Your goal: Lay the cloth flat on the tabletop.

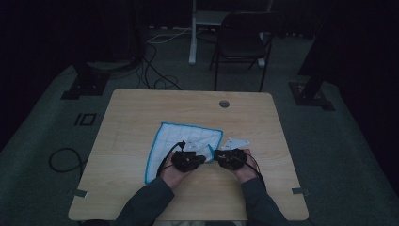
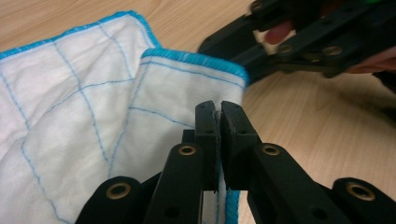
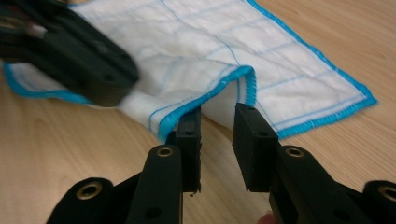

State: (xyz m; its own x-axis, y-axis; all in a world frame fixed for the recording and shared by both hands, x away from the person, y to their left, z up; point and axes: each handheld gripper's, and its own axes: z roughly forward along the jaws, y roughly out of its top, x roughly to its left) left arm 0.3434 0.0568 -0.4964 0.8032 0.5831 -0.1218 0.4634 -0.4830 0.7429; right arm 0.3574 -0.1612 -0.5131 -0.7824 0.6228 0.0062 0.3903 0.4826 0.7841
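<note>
Near the table's six-o'clock edge lies the white, blue-hemmed cloth, its near corner lifted because the left tool is clenched on it, while the right tool, jaws parted, straddles the raised hem unclamped.

Soft quilted cloth on matt wood-grain table.
</note>
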